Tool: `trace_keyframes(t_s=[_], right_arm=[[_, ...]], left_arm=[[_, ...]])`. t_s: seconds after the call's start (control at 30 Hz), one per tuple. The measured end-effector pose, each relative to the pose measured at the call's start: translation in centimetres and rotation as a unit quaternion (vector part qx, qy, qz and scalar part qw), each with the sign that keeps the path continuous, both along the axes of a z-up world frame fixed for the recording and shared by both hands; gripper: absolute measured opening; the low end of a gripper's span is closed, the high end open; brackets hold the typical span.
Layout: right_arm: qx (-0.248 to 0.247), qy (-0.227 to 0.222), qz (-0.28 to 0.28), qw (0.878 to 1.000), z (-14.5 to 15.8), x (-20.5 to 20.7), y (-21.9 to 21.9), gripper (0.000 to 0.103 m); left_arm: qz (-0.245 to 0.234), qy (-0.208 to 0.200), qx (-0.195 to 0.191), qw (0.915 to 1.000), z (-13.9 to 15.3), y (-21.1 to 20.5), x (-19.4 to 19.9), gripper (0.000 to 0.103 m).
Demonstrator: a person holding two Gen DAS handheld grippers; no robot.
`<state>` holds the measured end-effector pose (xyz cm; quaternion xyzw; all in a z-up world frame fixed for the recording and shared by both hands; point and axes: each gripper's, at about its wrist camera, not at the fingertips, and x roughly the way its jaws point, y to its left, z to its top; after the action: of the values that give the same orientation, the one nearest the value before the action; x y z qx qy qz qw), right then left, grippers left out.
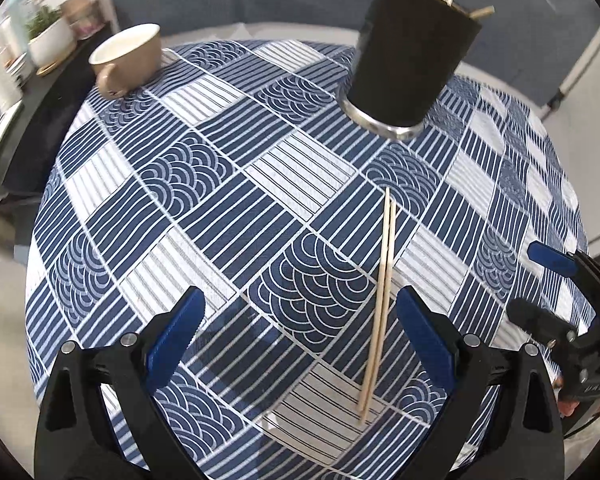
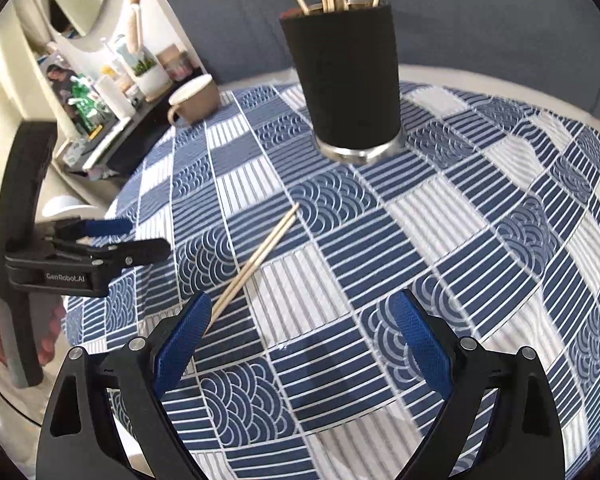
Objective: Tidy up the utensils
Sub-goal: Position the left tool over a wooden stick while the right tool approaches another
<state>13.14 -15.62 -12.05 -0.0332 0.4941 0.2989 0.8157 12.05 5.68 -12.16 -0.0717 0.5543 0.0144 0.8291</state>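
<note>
Left hand-held gripper [image 1: 300,312]: nearest the lens, released, its blue ribbed pads spread wide over the near edge of the worktop [image 1: 220,208] and gripping nothing. The worktop is covered by a woven cloth in navy and white patches of stripes and wave arcs.

Pair of pale wooden chopsticks [image 1: 382,300]: lying flat on the cloth, side by side and touching, between the left gripper's fingers but closer to the right-hand pad. One end points toward the holder, the other toward the near edge.

Handling judgement: the sticks look light, stiff, thin and smooth, so liable to roll or splay if pinched unevenly. A grip across both sticks near mid-length, closing square to their long axis, appears soundest. Flat contact with the cloth leaves little clearance beneath them.

Tan ceramic mug with a pale interior [image 1: 126,58]: upright at the far left corner of the worktop, well apart from the sticks.

Black cylindrical utensil holder with a bright metal base rim [image 1: 412,60]: upright toward the far edge, already holding several like chopsticks standing at angles.

Right hand-held gripper [image 2: 300,332]: likewise released and empty, its left pad near the chopsticks' near end.
</note>
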Motion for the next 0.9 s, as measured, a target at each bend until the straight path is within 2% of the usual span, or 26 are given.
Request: trace_keyframes(t_s=[0.2,0.3,0.43,0.57,0.67,0.9], right_arm=[[-0.017,0.021,-0.021,0.999,-1.7,-0.8,2.1,0.088],[-0.032,0.038,-0.026,0.998,-2.6,-1.3,3.3,0.088],[-0.052,0.033,-0.048,0.997,-3.0,-2.0,4.2,0.088],[-0.042,0.045,-0.084,0.995,-3.4,-2.4,4.1,0.088],[-0.035,0.055,-0.108,0.992,-4.0,-2.7,4.2,0.088],[-0.060,0.053,-0.126,0.989,-5.5,-2.9,5.6,0.088]], left_arm=[[-0.049,0.025,0.012,0.9984,-1.0,-0.3,2.2,0.094],[-0.066,0.034,0.005,0.9972,-1.6,-0.6,3.2,0.094],[-0.091,0.041,0.007,0.9949,-2.2,-1.2,4.2,0.094],[-0.115,0.050,0.004,0.9921,-3.0,-2.0,5.0,0.094],[-0.128,0.056,0.009,0.9901,-3.6,-2.6,5.5,0.094],[-0.132,0.073,0.020,0.9883,-4.4,-3.3,6.7,0.094]])
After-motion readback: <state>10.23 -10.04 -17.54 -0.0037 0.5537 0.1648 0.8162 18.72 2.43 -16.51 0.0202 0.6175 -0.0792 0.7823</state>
